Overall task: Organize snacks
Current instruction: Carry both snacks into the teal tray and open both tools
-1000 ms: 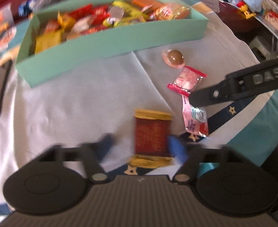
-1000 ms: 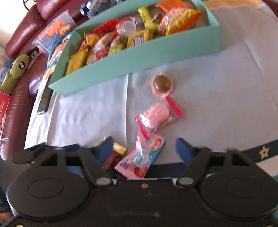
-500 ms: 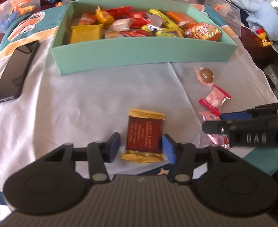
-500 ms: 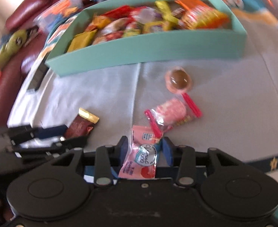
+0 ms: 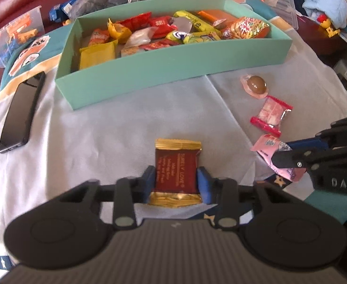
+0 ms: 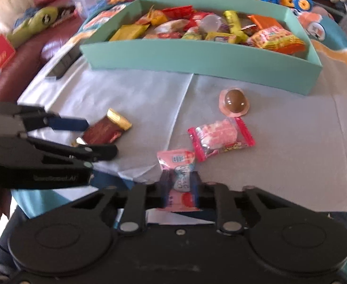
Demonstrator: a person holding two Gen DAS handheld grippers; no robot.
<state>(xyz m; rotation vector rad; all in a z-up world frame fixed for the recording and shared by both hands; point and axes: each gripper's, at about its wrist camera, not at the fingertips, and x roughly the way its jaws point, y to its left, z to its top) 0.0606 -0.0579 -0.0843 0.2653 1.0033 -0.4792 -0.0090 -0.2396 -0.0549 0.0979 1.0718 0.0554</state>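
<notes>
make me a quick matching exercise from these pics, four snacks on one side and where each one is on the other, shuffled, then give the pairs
Things
1. brown and gold packet
2. pink sachet
3. chocolate dome candy
4. yellow wrapper

Places
A. inside the teal box
B. between the right gripper's fingers
C. loose on the cloth, nearest the box's front wall
D. between the left gripper's fingers

Pairs: 1-D, 2-B, 3-C, 4-A
</notes>
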